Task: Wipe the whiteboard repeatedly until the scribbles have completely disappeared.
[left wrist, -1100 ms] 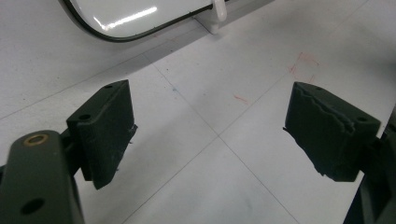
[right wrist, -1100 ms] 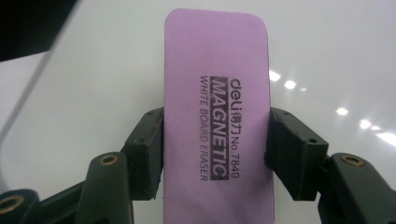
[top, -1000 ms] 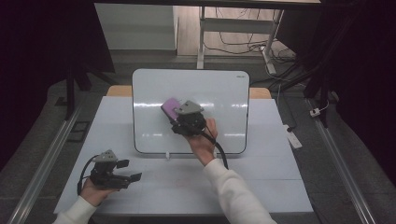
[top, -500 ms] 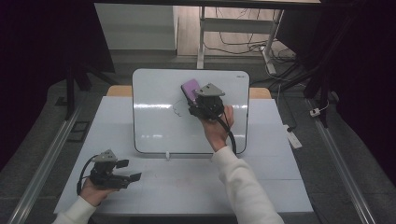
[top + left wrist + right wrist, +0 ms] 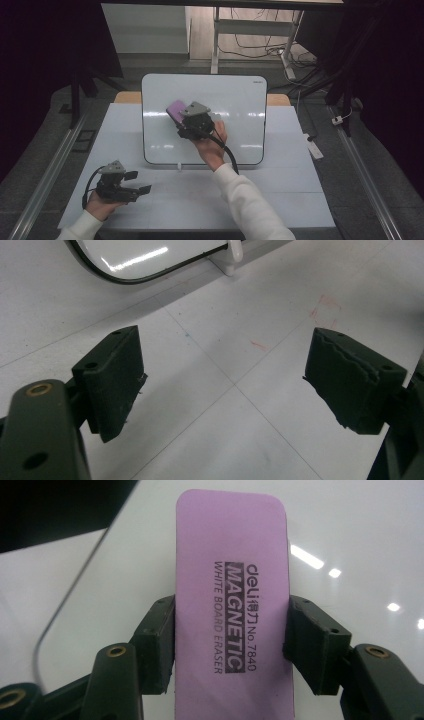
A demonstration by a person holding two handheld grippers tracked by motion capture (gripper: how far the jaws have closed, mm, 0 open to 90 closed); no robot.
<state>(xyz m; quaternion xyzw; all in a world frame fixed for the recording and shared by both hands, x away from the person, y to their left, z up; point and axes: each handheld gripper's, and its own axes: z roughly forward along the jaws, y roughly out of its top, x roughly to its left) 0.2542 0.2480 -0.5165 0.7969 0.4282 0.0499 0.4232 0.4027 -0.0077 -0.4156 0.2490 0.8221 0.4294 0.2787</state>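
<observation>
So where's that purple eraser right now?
The eraser sits clamped in the right tool, over the whiteboard, left of its middle in the high view.

Left gripper point(image 5: 225, 390) jaws spread wide above the white table point(image 5: 240, 340), whiteboard point(image 5: 130, 255) corner beyond

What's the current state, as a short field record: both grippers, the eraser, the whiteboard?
right gripper: shut on the purple eraser, jaws clamped on its two long sides
eraser label: reads "deli MAGNETIC WHITE BOARD ERASER No.7840"
eraser position: over the upper left part of the whiteboard; contact with the surface cannot be told
whiteboard: lies on the white table, surface looks blank, with glare
left gripper: open, holds nothing, low over the table near the board's lower edge
left hand: at the table's front left corner
</observation>
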